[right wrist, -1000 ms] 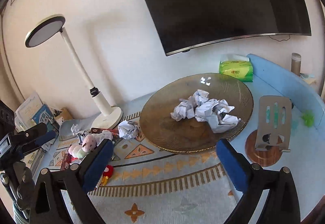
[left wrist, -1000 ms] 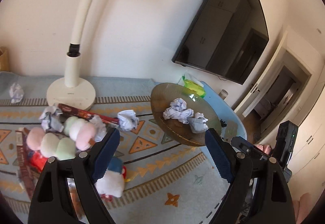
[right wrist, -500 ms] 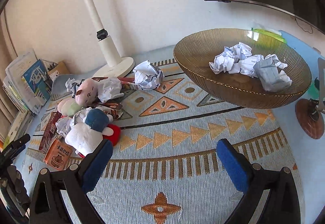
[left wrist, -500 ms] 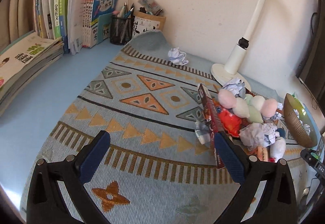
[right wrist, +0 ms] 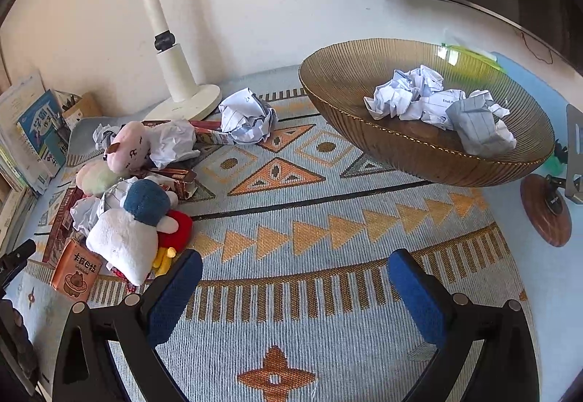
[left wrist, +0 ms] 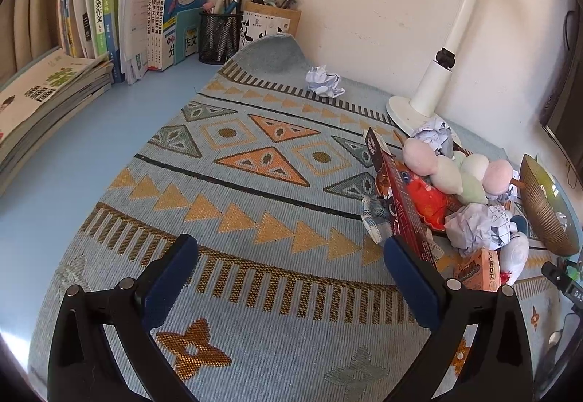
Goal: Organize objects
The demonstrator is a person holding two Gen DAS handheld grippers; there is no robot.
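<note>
Right wrist: bowl (right wrist: 430, 161) nearer, larger.

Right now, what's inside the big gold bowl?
The gold bowl holds crumpled paper balls, about three, bunched together. Whatever lies beneath them on the bowl's floor is covered.

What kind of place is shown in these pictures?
Probably a home study desk, perhaps a child's: upright schoolbooks and a mesh pen holder stand against the wall, with a desk lamp and plush toys on a patterned cloth.
</note>
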